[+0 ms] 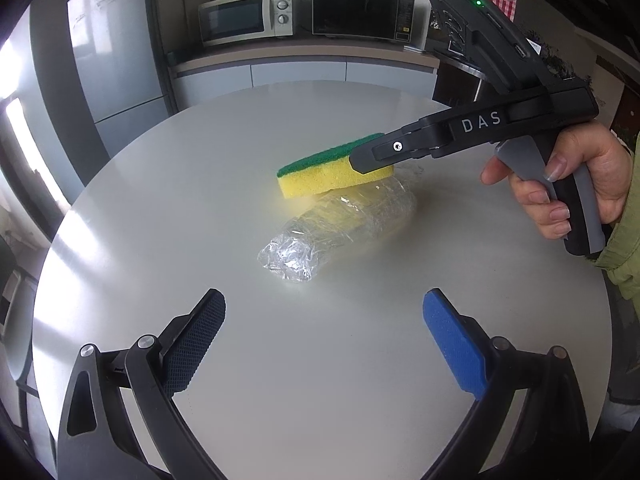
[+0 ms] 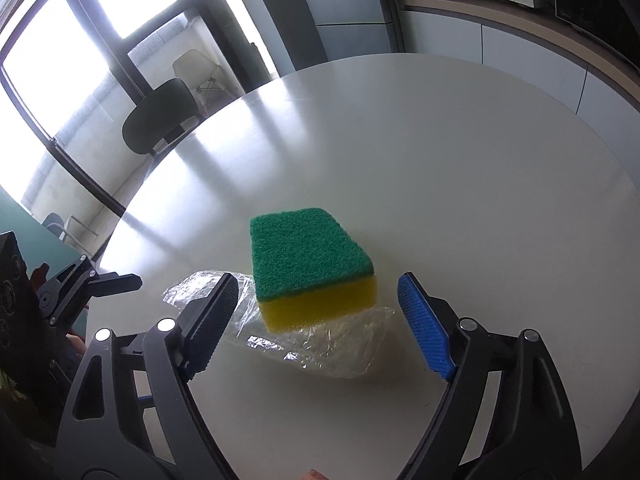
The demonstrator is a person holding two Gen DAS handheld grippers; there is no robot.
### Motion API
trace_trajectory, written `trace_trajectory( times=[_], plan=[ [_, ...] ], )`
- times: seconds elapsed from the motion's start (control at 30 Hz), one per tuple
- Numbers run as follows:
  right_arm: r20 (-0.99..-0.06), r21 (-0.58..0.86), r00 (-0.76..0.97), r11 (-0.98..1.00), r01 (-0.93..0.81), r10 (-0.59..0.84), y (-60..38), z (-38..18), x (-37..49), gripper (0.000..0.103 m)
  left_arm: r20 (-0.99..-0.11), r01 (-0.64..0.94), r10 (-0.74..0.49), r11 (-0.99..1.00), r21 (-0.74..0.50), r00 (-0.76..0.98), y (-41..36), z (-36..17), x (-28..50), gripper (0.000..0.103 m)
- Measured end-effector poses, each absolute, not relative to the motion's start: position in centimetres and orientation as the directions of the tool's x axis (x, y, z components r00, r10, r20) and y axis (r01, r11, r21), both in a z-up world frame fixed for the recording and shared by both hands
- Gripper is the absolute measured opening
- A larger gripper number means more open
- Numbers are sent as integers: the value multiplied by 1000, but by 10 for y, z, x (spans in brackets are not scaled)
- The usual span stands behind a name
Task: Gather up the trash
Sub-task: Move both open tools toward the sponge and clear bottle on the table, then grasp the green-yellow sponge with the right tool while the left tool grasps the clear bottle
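Round white table (image 1: 360, 360): bears all items. Clear plastic wrapper (image 1: 336, 224): lies mid-table, crumpled. Sponge (image 2: 312, 272), green over yellow: rests on it.

Right gripper (image 2: 316, 312): jaws wide, flanking the sponge, touching nothing; we judge the grasp pending, closure next. Marked "DAS".

Left gripper (image 1: 324, 328): wide, empty, short of the wrapper.

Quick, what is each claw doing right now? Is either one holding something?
Left claw: open, holding nothing.
Right claw: open around the sponge; its pads are not touching it.
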State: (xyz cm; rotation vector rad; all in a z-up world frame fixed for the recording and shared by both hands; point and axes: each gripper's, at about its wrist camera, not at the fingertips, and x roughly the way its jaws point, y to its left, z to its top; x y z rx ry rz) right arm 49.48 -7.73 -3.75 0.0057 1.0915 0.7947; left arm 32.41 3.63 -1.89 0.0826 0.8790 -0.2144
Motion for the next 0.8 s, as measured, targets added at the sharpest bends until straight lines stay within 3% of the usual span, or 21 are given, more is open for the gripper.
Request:
trace_trajectory(
  times=[0.07,0.13,0.3,0.57,0.63,0.7,0.8],
  plan=[
    [-789,376,218,731,-569,575,-77,-41,498,76,-778,228,-156,973,-17,608,37,-21,331,97],
    [-790,385,202,725,-571,579,-75,-45,499,63,-783,245,-148,970,6,604,35,-23,339,97],
    [-779,399,184,701,-591,599,-73,-50,493,50,-799,299,-142,953,50,585,28,-29,359,97],
    [-739,421,249,717,-556,626,-101,-39,495,43,-817,407,-208,913,35,537,21,-37,390,95],
    [-737,409,270,727,-551,619,-110,-36,492,42,-814,422,-227,906,25,535,18,-37,392,90],
    [-733,402,292,737,-543,615,-119,-32,488,42,-823,422,-231,907,11,519,16,-39,395,74],
    [-727,393,320,750,-532,608,-130,-27,480,42,-830,417,-205,908,37,519,10,-44,394,64]
  ],
)
